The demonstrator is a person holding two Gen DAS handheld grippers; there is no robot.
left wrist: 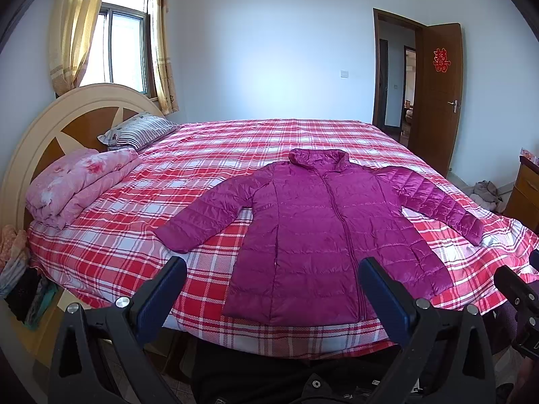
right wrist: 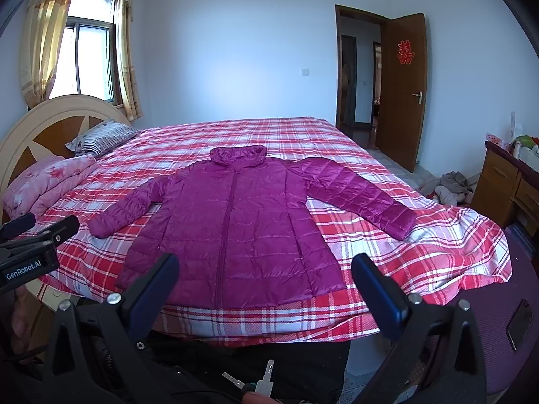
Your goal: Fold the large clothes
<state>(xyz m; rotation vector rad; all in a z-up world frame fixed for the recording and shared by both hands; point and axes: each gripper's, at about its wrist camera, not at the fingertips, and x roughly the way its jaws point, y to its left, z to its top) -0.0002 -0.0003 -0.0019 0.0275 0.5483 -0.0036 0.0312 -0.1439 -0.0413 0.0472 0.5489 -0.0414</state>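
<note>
A magenta quilted jacket (left wrist: 323, 229) (right wrist: 235, 229) lies flat and zipped, front up, on the red plaid bed (left wrist: 235, 141) (right wrist: 235, 134). Both sleeves are spread out and the hem is near the front edge. My left gripper (left wrist: 273, 266) hovers open in front of the hem, nothing between its blue pads. My right gripper (right wrist: 264, 262) is likewise open and empty before the hem. In the right wrist view the left gripper (right wrist: 45, 227) shows at the left edge, beside the left sleeve cuff. In the left wrist view the right gripper (left wrist: 520, 266) shows at the right edge.
A folded pink quilt (left wrist: 81, 181) and a striped pillow (left wrist: 141, 129) lie by the headboard (left wrist: 40, 128). An open wooden door (right wrist: 404, 91) stands at the back right. A clothes heap (right wrist: 451, 188) is on the floor beside a wooden cabinet (right wrist: 502, 185).
</note>
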